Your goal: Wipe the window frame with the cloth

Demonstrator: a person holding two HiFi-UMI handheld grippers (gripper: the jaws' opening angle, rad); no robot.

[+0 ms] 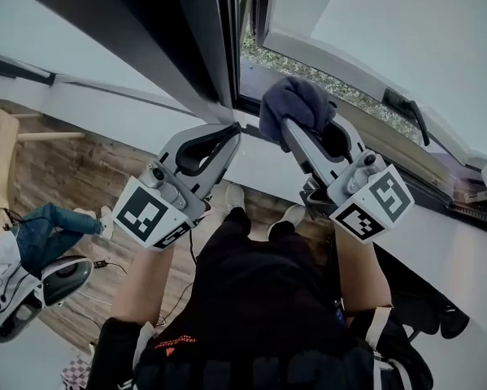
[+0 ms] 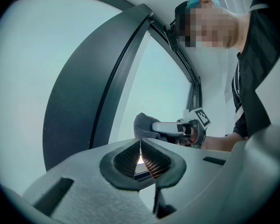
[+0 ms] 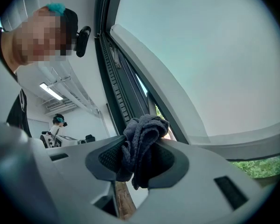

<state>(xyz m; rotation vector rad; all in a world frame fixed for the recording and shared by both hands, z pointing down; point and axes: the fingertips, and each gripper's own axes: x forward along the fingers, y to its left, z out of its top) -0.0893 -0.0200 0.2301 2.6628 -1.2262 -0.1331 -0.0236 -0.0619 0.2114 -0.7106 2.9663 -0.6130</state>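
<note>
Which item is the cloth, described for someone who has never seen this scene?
Find the dark window frame at the top of the head view. Just below its open gap, the right gripper pinches the cloth: a bunched dark blue-grey wad, the only soft thing among hard grey plastic.

The cloth (image 1: 296, 104) is pinched in the right gripper (image 1: 290, 127), seemingly against the window frame (image 1: 220, 51); the left gripper (image 1: 232, 134) is seen just to its left.

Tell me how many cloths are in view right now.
1. The dark cloth is clamped in the right tongs, held up near the window frame. The left tongs are shut and empty; no other cloth shows.
</note>
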